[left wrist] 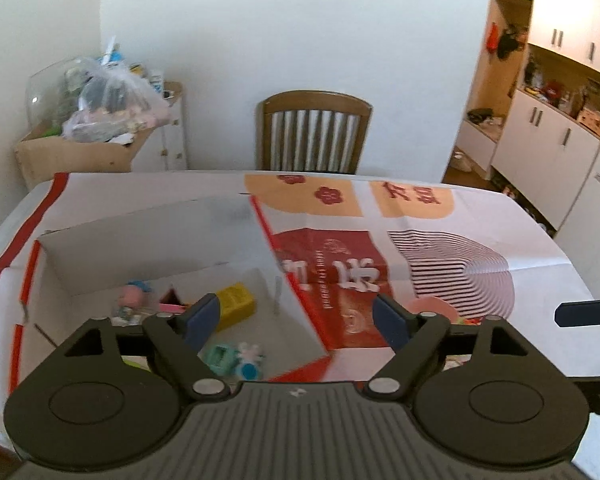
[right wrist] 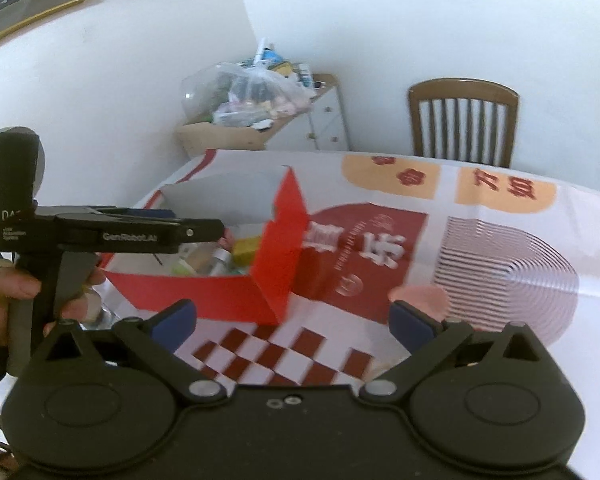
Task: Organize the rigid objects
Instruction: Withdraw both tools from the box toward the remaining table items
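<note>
My left gripper [left wrist: 296, 320] hangs over the near wall of the open box [left wrist: 140, 240], its jaws spread with nothing between them; below the gap I see only the box floor and the red edge of the box. My right gripper [right wrist: 292, 326] is likewise spread wide and empty, pointing down at the checkered print on the desk [right wrist: 500, 320] cover.

The next loose thing seems to be the pink object [right wrist: 420, 298]. It lies on the desk just beyond my right gripper's right-hand finger, right of the box and apart from it. My right hand is plainly the nearer one; the left would have to cross the box wall. Its shape is blurred, so I cannot tell a long axis, and I judge I must shift rightward and forward before closing.

The left wrist view looks down into the box and shows what is already gathered: a yellow block [left wrist: 236, 306], a pink figure [left wrist: 130, 296], and a teal toy [left wrist: 220, 356]. It shows only a sliver of the pink object behind a finger. The right wrist view shows the box's red outer walls and my left hand [right wrist: 4, 300] on its handle, but little of the contents.
</note>
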### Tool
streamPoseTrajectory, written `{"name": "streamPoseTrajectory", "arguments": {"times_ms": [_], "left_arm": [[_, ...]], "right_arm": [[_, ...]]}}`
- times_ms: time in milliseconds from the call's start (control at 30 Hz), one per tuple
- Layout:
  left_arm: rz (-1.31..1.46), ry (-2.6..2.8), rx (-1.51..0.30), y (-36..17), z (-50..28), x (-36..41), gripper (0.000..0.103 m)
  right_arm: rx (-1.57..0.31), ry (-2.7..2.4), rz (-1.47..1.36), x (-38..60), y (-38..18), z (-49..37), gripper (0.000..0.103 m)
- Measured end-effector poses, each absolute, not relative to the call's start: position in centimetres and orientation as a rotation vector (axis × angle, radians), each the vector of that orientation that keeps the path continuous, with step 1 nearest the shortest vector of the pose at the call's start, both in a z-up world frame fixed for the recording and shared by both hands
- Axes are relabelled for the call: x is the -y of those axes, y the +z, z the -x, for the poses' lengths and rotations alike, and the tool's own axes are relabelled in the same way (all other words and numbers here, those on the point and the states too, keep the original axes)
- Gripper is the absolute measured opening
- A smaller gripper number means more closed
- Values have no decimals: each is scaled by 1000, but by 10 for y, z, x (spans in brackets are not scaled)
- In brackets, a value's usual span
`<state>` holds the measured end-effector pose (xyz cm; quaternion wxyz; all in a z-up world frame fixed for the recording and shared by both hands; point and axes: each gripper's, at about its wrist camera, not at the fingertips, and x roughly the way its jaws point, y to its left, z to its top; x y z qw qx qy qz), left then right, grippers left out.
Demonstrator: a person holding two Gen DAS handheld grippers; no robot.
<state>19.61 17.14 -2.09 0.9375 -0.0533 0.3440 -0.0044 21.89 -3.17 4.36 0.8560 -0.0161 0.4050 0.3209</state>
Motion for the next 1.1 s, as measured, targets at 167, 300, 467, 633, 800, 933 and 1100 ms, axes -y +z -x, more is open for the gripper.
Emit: {"name": "streamPoseTrajectory", "arguments": {"times_ms": [167,300,467,633,800,933,1100], "left_arm": [[116,-81,-699,-34,-194,-143,84],[123,-127,-714,-52,-191,-119,84],[113,-175,-743,-78,-192,-89,84],[92,-223,-776,-104,-197,-63,84],[51,-238,-801,-127,-204,-38,84],[31,-239,-815,-145,-211,-22,84],[15,-231,-820,-161,-217,-9,84]], "right_arm": [[-859,637,36,62,36,-208,103],[-870,594,49,88,27,-203,103],[-895,531,43,115,17,-205,103],[-910,482,56,135,5,-216,102],[-921,444,94,142,-12,-242,102],[-931,431,106,140,-30,-267,101],[-965,434,93,126,-57,-295,99]]}}
